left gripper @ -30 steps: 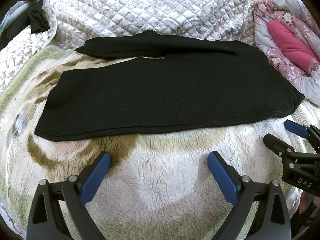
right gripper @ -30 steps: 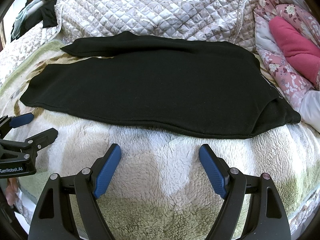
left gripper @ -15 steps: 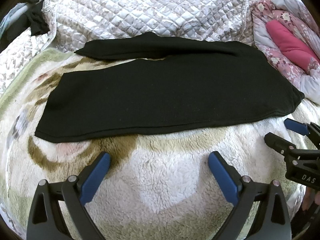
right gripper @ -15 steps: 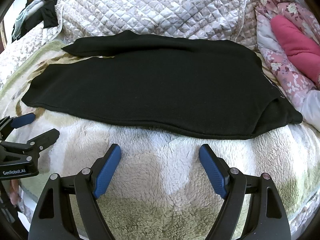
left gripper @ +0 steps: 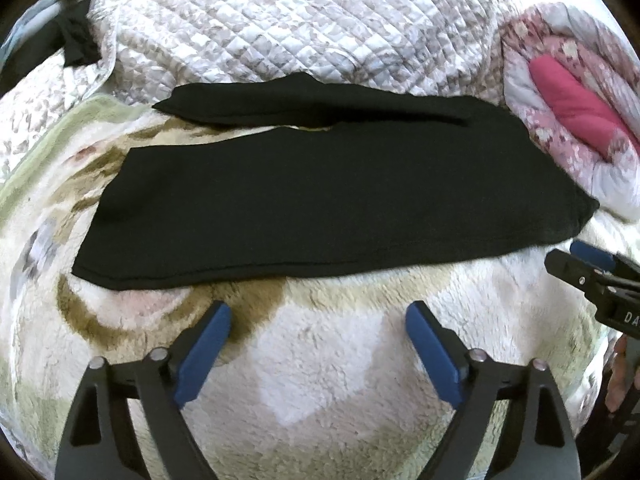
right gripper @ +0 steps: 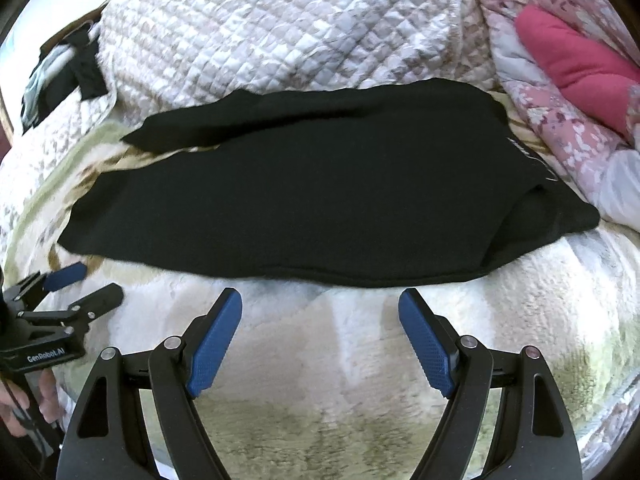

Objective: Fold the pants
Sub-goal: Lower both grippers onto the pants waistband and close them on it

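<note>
Black pants (left gripper: 320, 200) lie flat on a fluffy blanket (left gripper: 320, 360), legs to the left, waist to the right; they also show in the right wrist view (right gripper: 320, 200). My left gripper (left gripper: 318, 316) is open and empty, just short of the pants' near edge. My right gripper (right gripper: 320, 300) is open and empty, close to the near edge by the waist end. The right gripper shows at the right in the left wrist view (left gripper: 588, 264); the left gripper shows at the left in the right wrist view (right gripper: 80, 284).
A quilted bedspread (left gripper: 280, 28) is bunched behind the pants. A pink floral quilt (left gripper: 568, 120) lies at the right. Dark clothes (left gripper: 68, 36) lie at the far left.
The right gripper has moved forward, closer to the pants' near edge, and tilted. The left gripper has barely moved. The pants lie as before.
</note>
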Demonstrator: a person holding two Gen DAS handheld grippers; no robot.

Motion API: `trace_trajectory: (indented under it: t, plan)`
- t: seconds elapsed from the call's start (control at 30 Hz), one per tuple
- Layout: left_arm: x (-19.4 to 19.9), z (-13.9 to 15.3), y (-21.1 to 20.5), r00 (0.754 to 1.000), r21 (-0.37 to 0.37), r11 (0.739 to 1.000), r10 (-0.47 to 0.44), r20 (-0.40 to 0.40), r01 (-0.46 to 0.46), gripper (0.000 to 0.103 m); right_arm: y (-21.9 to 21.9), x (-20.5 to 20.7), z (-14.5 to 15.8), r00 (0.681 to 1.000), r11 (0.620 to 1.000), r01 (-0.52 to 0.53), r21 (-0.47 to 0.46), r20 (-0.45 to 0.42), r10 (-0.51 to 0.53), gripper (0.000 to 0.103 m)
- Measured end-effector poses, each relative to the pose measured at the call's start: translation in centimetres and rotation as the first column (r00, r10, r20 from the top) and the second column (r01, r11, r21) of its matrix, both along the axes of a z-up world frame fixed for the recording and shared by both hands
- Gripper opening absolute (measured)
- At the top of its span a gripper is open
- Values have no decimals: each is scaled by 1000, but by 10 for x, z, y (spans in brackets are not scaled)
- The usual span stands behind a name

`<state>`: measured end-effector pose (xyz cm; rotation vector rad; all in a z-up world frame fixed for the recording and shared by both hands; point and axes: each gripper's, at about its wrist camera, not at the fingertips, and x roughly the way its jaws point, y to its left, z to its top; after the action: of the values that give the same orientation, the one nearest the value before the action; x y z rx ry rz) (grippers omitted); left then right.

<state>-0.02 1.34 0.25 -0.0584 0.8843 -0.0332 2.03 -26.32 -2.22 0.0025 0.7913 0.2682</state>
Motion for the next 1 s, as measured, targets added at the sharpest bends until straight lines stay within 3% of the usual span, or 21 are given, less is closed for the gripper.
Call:
trace_trajectory:
  t: [0.23,0.4,0.6,0.7,0.77,0.83,0.9,1.0]
  plan:
    - [8,1,22,999,-144,989,37,6,-36,88,-35,21,-2,992,985,108,135,-74,-99,80]
    - [16,0,39,998,-254,965,67,1,-65,88,-57,39,-4,980,948,179,264,-130,-150,81]
    - [27,-5,59,990,-312,941,138,2,-131,86,-73,53,0,969,918,246,312,-113,-221,78]
    - [31,-10,74,984,-355,919,178,-7,-169,80,-84,58,7,960,901,281,331,-92,-265,74]
    - [33,-10,78,982,-374,910,186,-11,-177,79,-89,64,9,954,892,298,340,-93,-284,71]
    - [35,-10,77,982,-363,914,189,-7,-179,77,-94,66,11,948,886,318,336,-85,-308,60]
    - [38,-10,77,980,-341,921,199,-2,-188,70,-99,69,10,938,881,344,324,-87,-334,50]
    - [43,-11,81,973,-306,927,229,-3,-219,50,-105,71,7,927,877,374,302,-94,-363,32]
